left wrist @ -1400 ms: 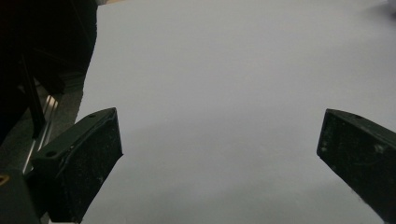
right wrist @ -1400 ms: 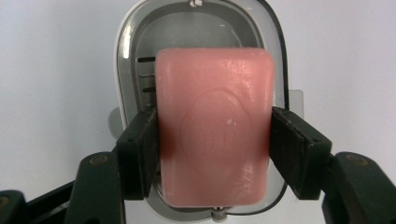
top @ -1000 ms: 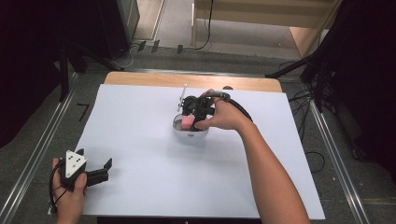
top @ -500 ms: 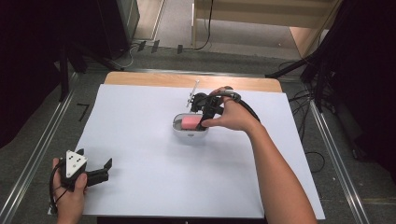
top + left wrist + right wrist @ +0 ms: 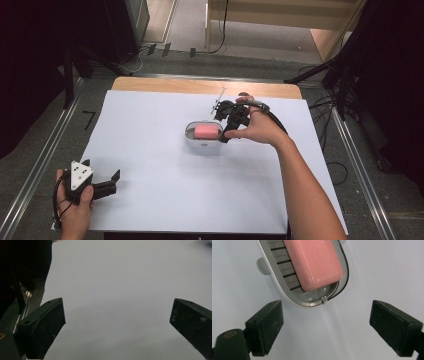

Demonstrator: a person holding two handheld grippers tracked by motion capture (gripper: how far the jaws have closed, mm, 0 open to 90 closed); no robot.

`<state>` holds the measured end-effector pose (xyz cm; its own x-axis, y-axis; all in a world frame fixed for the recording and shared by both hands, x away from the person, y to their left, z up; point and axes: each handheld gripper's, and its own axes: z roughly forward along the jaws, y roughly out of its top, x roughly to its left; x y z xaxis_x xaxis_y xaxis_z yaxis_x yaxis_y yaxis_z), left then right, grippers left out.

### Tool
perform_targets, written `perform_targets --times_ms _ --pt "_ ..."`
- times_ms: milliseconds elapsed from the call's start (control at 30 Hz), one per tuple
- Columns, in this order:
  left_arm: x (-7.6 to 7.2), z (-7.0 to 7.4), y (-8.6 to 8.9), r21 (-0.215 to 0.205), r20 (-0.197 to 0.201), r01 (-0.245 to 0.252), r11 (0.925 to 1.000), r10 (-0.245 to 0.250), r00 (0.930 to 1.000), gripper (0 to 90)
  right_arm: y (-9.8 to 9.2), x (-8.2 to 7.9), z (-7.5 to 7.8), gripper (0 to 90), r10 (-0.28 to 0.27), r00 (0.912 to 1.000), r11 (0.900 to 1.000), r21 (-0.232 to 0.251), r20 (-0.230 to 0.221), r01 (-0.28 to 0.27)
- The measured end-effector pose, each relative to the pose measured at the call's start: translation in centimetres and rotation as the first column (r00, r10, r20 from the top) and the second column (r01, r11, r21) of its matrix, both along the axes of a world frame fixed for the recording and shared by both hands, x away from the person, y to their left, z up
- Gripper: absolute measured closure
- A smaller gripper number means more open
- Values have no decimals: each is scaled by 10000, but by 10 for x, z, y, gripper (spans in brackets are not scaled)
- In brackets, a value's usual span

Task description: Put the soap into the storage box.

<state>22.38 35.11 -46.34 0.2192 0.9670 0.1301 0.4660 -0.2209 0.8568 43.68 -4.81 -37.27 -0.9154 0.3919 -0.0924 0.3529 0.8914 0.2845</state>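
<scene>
Right gripper (image 5: 226, 121), jaws spread and empty, hovers at the soap dish's (image 5: 202, 144) three o'clock with the pink soap (image 5: 207, 131) inside, mid-bench (image 5: 150, 200), while the left gripper (image 5: 107, 182) idles spread at seven o'clock.

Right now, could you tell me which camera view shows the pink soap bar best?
The right gripper view: the pink soap bar lies close up on the slats of its grey dish. The high view shows it small; the left gripper view faces bare white table.

White-covered table (image 5: 165, 200), cables (image 5: 327, 102) beyond
</scene>
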Motion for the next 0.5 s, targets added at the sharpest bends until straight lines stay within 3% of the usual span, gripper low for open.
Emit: perform_targets --times_ms 33,67,233,367,500 --pt "0 0 0 0 0 0 10000 0 10000 5 0 0 0 101 0 10000 10000 0 0 0" --pt "0 0 0 4 -1 3 10000 -3 10000 5 -3 0 -2 23 -233 9996 9997 -25 -138 233" --pt "0 0 0 14 18 -10 10000 10 10000 5 -12 -3 -4 0 -655 9978 9979 1 -133 655" --pt "0 0 -1 48 26 -43 10000 43 10000 5 -27 -5 -4 0 -1228 9924 9919 314 -76 1230" --pt "0 0 -1 76 26 -36 10000 36 10000 5 -37 -7 -5 0 -1401 9901 9895 333 -80 1403"
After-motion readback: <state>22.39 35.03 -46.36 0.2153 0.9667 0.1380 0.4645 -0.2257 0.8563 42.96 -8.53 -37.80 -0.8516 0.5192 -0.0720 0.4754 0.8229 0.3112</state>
